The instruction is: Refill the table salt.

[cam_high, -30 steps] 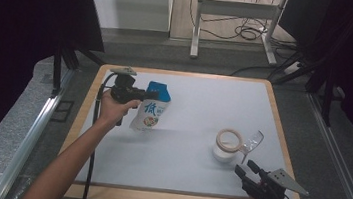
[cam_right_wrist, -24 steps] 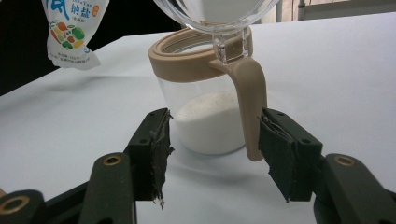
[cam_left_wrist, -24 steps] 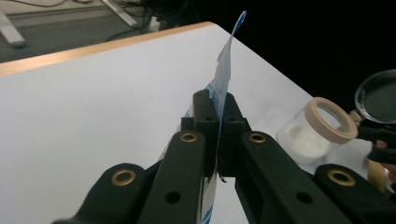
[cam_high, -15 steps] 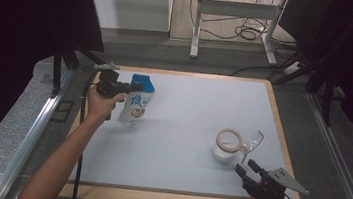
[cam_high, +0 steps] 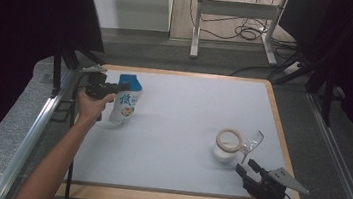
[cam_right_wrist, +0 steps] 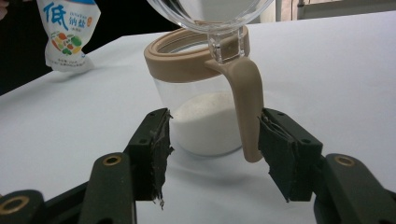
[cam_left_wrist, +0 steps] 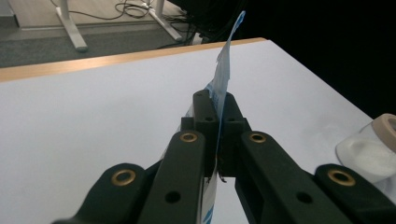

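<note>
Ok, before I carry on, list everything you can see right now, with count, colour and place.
pouch: one, white and blue with printed characters, far left of the table, clamped at its top edge.
jar: one, clear with a tan rim and handle, white powder inside, clear lid flipped open, near right of the table.
table: one, white top with a wooden edge.
desk frame and cables: grey and black, on the floor beyond the table.
left gripper: black, shut on the pouch.
right gripper: black, open, just short of the jar.
</note>
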`<state>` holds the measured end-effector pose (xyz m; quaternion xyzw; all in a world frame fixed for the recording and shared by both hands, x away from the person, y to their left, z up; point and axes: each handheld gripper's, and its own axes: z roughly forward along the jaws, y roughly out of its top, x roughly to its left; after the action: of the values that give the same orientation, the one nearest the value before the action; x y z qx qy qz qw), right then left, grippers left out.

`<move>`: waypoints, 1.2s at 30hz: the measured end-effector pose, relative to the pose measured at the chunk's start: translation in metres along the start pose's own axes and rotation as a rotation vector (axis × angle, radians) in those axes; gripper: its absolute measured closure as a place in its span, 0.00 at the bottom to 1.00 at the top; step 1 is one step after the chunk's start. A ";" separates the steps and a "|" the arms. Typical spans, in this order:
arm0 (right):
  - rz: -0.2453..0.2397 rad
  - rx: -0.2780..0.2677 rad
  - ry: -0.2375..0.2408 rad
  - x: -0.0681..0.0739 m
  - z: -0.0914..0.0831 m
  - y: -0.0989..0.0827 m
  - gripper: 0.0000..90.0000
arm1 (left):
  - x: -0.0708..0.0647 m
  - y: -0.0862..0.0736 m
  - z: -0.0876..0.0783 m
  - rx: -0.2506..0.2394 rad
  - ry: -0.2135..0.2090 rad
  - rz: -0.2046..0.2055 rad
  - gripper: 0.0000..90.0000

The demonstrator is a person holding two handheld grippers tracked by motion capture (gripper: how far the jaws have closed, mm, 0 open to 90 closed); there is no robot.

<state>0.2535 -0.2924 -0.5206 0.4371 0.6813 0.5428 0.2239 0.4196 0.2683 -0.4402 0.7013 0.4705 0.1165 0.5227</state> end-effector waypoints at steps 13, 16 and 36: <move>0.003 -0.014 -0.012 -0.003 -0.004 0.002 0.49 | 0.006 -0.019 -0.026 -0.026 0.005 0.005 0.99; 0.008 -0.020 -0.016 -0.004 -0.005 0.002 0.49 | 0.005 -0.024 -0.031 -0.025 0.012 0.016 0.99; 0.009 -0.030 -0.030 -0.006 -0.006 0.004 0.48 | 0.004 -0.040 -0.049 -0.037 0.026 0.037 0.97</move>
<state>0.2530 -0.3004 -0.5160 0.4450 0.6675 0.5474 0.2382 0.3682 0.3021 -0.4546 0.6987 0.4617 0.1439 0.5273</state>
